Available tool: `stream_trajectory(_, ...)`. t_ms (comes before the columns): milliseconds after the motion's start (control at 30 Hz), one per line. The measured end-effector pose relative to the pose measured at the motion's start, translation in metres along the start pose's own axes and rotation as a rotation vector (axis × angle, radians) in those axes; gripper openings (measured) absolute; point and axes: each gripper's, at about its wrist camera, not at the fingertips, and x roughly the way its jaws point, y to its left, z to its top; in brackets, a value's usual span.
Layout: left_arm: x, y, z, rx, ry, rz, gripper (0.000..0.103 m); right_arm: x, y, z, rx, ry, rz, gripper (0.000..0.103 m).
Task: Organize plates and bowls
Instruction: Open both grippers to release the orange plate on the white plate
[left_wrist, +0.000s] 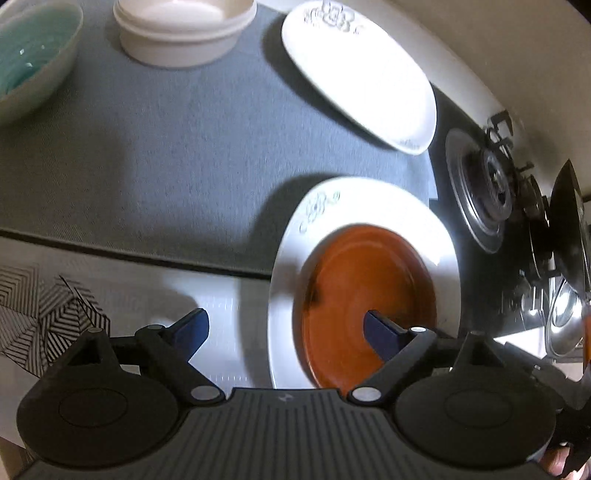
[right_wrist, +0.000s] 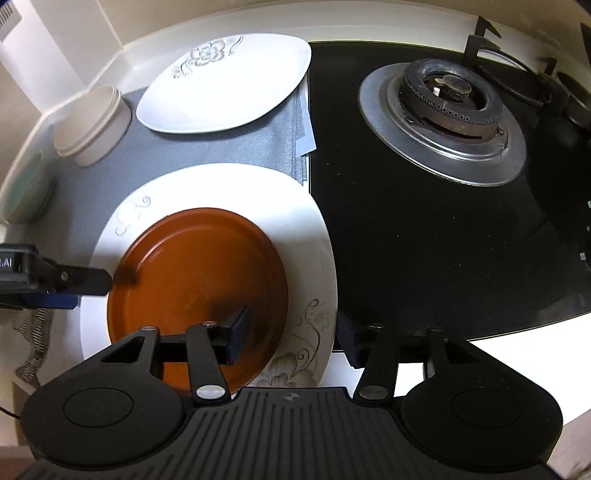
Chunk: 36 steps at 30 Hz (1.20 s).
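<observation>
A brown plate (left_wrist: 365, 295) (right_wrist: 195, 284) lies on a large white flowered plate (left_wrist: 373, 199) (right_wrist: 229, 188) at the grey mat's near edge. My left gripper (left_wrist: 284, 332) is open above that stack's left rim; its arm also shows in the right wrist view (right_wrist: 55, 277). My right gripper (right_wrist: 293, 332) is open over the stack's near right rim. A second white flowered plate (left_wrist: 362, 77) (right_wrist: 225, 85) lies at the back. White stacked bowls (left_wrist: 181, 29) (right_wrist: 92, 125) and a teal bowl (left_wrist: 29, 59) (right_wrist: 24, 188) stand further left.
A grey mat (left_wrist: 166, 166) (right_wrist: 207, 147) covers the counter. A black gas hob with a burner (right_wrist: 443, 114) (left_wrist: 484, 188) lies right of the plates. A striped cloth (left_wrist: 40, 314) lies at the left front. The counter's white rim runs behind.
</observation>
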Motion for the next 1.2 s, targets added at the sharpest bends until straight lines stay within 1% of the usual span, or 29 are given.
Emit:
stream_trajectory(33, 0.001, 0.001, -0.001, 0.001, 0.004, -0.001, 0.093, 0.001, 0.002, 0.001, -0.002, 0.005, -0.003, 0.061)
stream_trajectory(67, 0.001, 0.001, -0.002, 0.002, 0.006, -0.005, 0.093, 0.001, 0.004, 0.002, 0.002, 0.012, -0.001, 0.061)
stream_trajectory(300, -0.003, 0.003, -0.004, -0.001, -0.015, -0.011, 0.093, 0.006, 0.011, 0.012, 0.022, 0.037, 0.005, 0.062)
stream_trajectory(433, -0.007, 0.006, -0.005, -0.011, -0.019, -0.009, 0.093, 0.009, 0.020, 0.015, 0.010, 0.043, 0.013, 0.064)
stream_trajectory(633, -0.009, 0.006, -0.003, -0.013, -0.029, -0.009, 0.093, 0.010, 0.028, 0.017, -0.005, 0.047, 0.059, 0.064)
stream_trajectory(700, -0.010, 0.006, -0.002, -0.014, -0.034, -0.006, 0.093, 0.007, 0.024, 0.017, 0.003, 0.035, 0.066, 0.063)
stream_trajectory(800, -0.014, 0.005, 0.001, -0.014, -0.048, 0.009, 0.094, 0.000, 0.022, 0.020, -0.006, 0.002, 0.037, 0.066)
stream_trajectory(867, -0.018, 0.003, 0.002, -0.004, -0.063, 0.027, 0.102, -0.004, 0.021, 0.022, -0.009, -0.011, 0.032, 0.068)
stream_trajectory(967, -0.027, -0.003, 0.003, 0.030, -0.105, 0.051, 0.103, -0.007, 0.022, 0.024, -0.011, -0.021, 0.042, 0.070)
stream_trajectory(1200, -0.045, -0.013, 0.003, 0.080, -0.154, 0.063, 0.103, -0.012, 0.030, 0.021, -0.026, -0.031, 0.058, 0.071)
